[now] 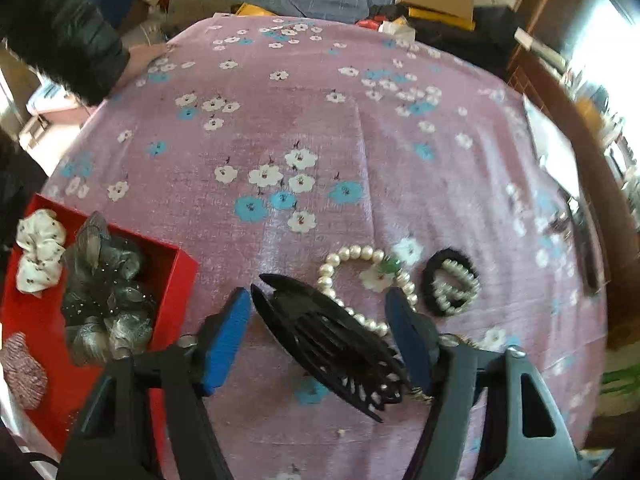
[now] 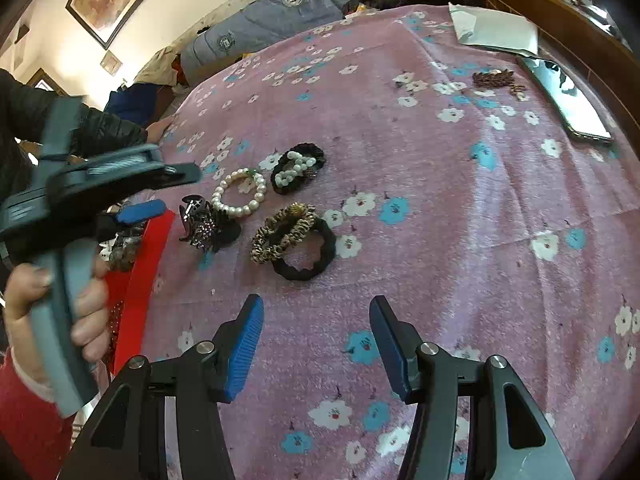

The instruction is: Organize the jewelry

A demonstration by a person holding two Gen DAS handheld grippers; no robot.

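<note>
From the left wrist view, the left hand-held gripper (image 1: 318, 320) stands about half open over the table (image 1: 280, 120) in its pink floral cloth, and a black claw hair clip (image 1: 332, 344) lies slantwise between the blue pads (image 1: 226, 340); I cannot tell whether either pad touches it. The clip looks light, stiff and smooth, with thin teeth that could snap, so its solid spine seems the place to pinch. A pearl bracelet (image 1: 360, 256) lies just beyond it, and the red box (image 1: 176, 276) with scrunchies stands left. From the right wrist view, the right hand-held gripper (image 2: 316, 340) hangs half open and empty over bare cloth, the clip (image 2: 206, 224) well ahead to its left beside the box (image 2: 148, 248).
</note>
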